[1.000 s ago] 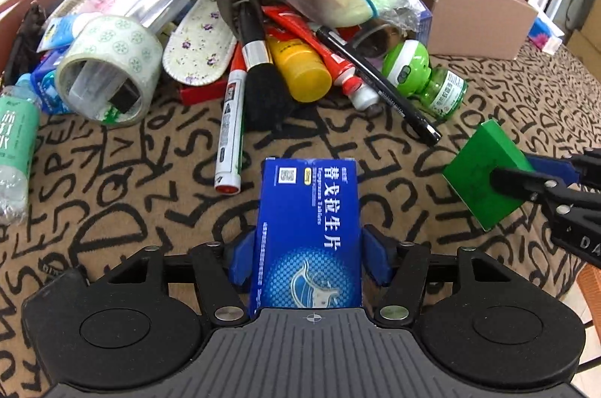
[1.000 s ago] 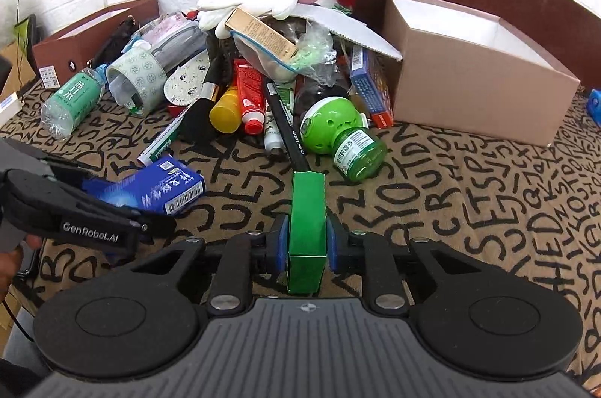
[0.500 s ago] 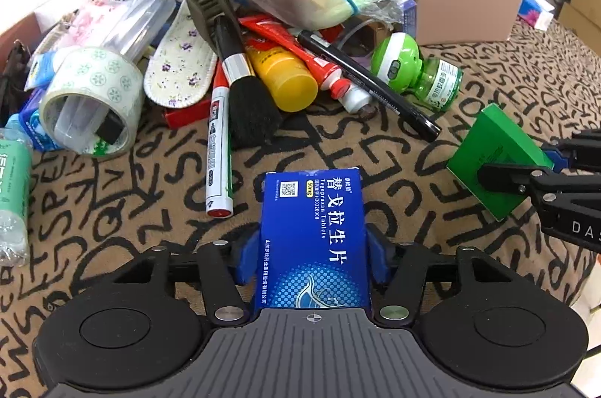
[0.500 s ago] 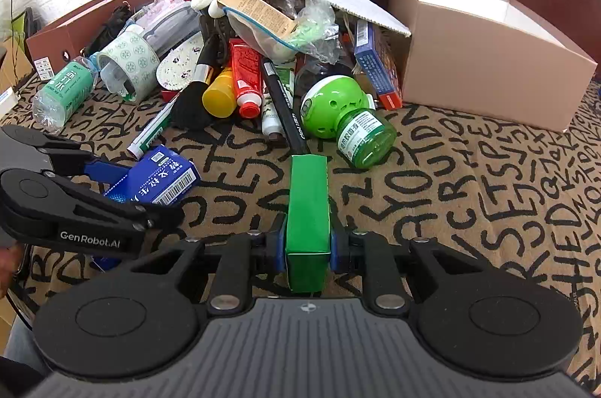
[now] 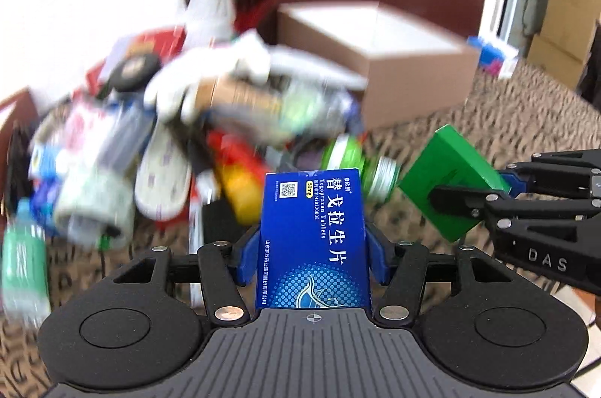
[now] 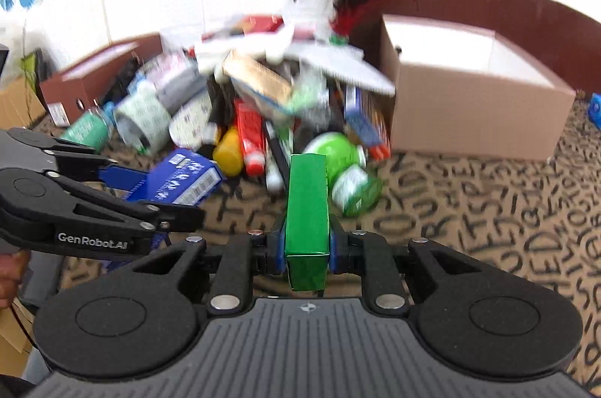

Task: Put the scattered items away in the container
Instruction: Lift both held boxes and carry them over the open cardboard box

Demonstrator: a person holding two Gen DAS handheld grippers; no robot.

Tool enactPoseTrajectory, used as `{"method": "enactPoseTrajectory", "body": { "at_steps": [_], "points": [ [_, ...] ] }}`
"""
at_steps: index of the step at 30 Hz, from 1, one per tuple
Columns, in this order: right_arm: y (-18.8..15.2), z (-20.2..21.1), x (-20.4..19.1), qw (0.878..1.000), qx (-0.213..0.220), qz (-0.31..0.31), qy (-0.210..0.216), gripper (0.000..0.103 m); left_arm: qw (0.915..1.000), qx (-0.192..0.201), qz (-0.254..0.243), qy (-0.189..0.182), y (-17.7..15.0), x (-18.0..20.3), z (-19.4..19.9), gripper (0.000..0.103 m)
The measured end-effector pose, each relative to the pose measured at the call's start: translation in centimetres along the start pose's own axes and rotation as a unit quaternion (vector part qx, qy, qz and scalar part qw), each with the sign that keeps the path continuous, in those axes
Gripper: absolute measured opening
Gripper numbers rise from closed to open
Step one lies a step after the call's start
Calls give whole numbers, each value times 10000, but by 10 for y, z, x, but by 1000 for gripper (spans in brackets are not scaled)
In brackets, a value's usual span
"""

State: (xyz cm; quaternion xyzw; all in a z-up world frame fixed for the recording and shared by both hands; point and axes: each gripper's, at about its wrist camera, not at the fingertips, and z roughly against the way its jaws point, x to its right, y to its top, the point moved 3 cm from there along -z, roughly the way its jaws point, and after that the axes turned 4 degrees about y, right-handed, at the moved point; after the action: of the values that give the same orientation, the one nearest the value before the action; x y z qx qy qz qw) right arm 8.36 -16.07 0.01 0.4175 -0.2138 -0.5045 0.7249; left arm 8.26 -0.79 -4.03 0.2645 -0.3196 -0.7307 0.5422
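Tongs come first in both views: the left tongs [image 5: 313, 247] pinch a blue tablet box [image 5: 313, 240] flat between their blue pads, and the right tongs [image 6: 306, 249] are pressed narrowly on a slim green box [image 6: 306, 210] held on edge. Both boxes are clear of the patterned cloth [image 6: 488, 217] that covers the bench, so two items look picked and on their way, though neither is near the goal yet. Beyond them lies the heap [image 5: 180, 135], where nearly everything still waits: a yellow bottle [image 6: 228, 157], a red tube [image 6: 249, 135], a green-capped bottle [image 6: 343, 168], a roll of tape [image 6: 141, 120], a white glove [image 5: 225, 71] and more, much of it blurred. Farthest back, to the right of the heap, stands the open cardboard box [image 6: 469, 108], the likely container; what can be seen of its inside looks bare, so the tidying seems barely begun. The left view shows the broad face of the green box and the printed top of the blue one, while the right view shows the green box's thin edge, the blue box's barcode end, and part of a hand [image 6: 11, 277] at the left margin.
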Motion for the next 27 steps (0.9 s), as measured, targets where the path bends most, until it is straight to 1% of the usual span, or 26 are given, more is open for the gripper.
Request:
{"method": "enactPoseTrajectory", "body": {
  "at_steps": [4,7,10,12,14,16,18,21,27],
  "points": [
    [39,16,9,9989,391,245,93,23,9994,343,-85,-54,51,13,7,59],
    [74,28,18,9970,635,433,102,23,9981,579,-171,-105,94,24,16,59],
    [115,45,32,9937,909,647,-37,23,9959,868,-193,-166,144,32,29,59],
    [141,52,42,9914,1068,750,-134,23,9951,959,-151,-210,176,36,29,59],
    [167,55,54,9891,1201,806,-259,23,9951,980,-57,-146,204,41,21,59],
    [188,52,68,9865,1305,829,-532,23,9957,916,55,-93,228,45,3,59],
    [203,42,86,9860,1305,764,-705,23,9970,731,222,-77,246,47,-22,59],
    [217,13,112,9885,1120,603,-814,23,9979,438,471,-83,270,46,-65,59],
    [229,-49,170,9903,734,255,-1155,23,9976,5,682,75,293,44,-154,59]
  ]
}}
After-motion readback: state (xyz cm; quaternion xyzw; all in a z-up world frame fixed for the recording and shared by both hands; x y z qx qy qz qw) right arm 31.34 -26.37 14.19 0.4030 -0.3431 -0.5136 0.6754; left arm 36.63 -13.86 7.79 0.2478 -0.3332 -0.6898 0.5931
